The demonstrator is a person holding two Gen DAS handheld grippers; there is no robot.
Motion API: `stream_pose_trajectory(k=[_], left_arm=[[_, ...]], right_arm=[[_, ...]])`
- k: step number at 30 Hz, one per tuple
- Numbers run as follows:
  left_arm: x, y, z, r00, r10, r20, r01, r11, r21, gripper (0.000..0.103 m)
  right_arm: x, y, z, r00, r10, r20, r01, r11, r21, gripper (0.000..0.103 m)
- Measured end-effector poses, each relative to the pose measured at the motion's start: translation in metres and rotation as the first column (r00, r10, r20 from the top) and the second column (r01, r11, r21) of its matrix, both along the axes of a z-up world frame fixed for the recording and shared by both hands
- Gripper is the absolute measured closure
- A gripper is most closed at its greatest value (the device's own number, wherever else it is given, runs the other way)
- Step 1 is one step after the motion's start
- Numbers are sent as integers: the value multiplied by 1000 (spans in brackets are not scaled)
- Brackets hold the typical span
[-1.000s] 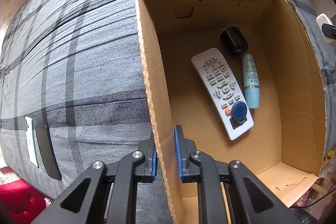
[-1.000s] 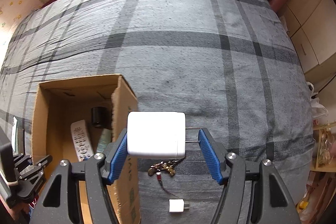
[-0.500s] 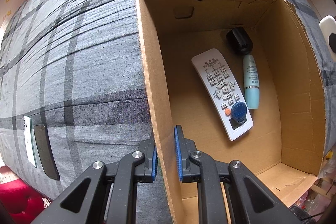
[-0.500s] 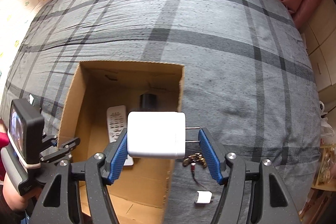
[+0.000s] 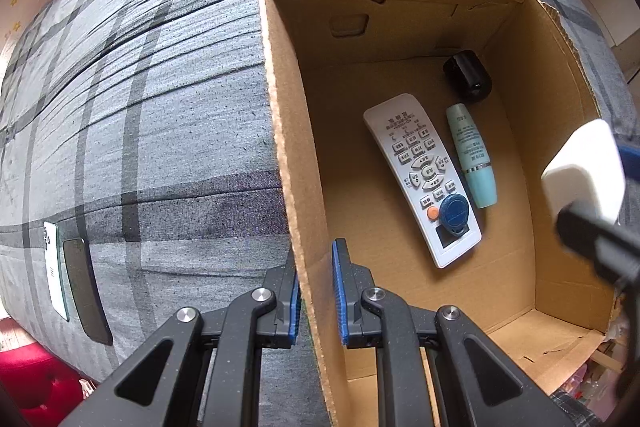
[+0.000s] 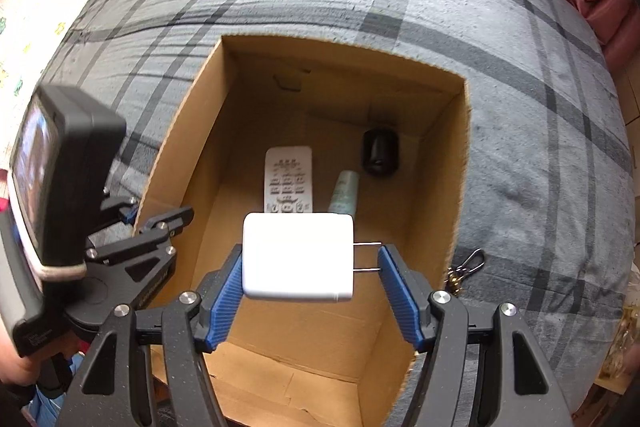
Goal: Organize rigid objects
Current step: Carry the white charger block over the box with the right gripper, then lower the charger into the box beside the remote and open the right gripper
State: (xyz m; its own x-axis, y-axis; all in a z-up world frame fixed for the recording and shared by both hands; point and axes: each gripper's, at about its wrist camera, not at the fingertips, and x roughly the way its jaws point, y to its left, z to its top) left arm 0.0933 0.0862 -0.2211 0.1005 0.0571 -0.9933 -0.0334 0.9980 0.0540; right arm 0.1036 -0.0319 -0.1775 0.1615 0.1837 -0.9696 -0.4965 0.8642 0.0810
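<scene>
Here the bed (image 6: 520,75), under a grey plaid cover, carries an open cardboard box (image 6: 456,163) near its front edge. The left gripper (image 5: 316,291) is clamped tight on the box's left wall, steadying it. The right gripper (image 6: 310,291) holds a white charger (image 6: 298,255) above the open box, one pad against the charger's flat end and the other against the tips of its two prongs.

Already on the box floor lie a white remote (image 5: 420,175) with a blue tag (image 5: 454,213) on its near end, a pale green tube (image 5: 472,155) just beside it, and a black cylinder (image 5: 468,75) in the far right corner. Outside the box, a bunch of keys (image 6: 464,267) lies beside its right wall, and two phones (image 5: 70,275) lie at the bed's left edge.

The step in hand looks like dropping the charger in. Next, the right gripper should sink toward the bare cardboard nearer than the remote, then spread; the prong grip seems slippery, so lowering gently matters.
</scene>
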Motion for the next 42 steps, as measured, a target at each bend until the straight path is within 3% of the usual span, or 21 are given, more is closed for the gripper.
stream_pose_trajectory(k=[21, 38, 42], left_arm=[[-1, 1, 0, 1000, -6, 8, 6, 1000, -3, 88], [-1, -1, 2, 1000, -12, 10, 12, 1000, 2, 88], [-2, -2, 1, 1000, -14, 8, 14, 1000, 4, 88]], right_arm=[[-27, 10, -90, 987, 23, -157, -35, 996, -77, 33], [-21, 14, -90, 986, 26, -163, -35, 998, -48, 32], [-21, 15, -85, 988, 25, -150, -32, 999, -41, 26]])
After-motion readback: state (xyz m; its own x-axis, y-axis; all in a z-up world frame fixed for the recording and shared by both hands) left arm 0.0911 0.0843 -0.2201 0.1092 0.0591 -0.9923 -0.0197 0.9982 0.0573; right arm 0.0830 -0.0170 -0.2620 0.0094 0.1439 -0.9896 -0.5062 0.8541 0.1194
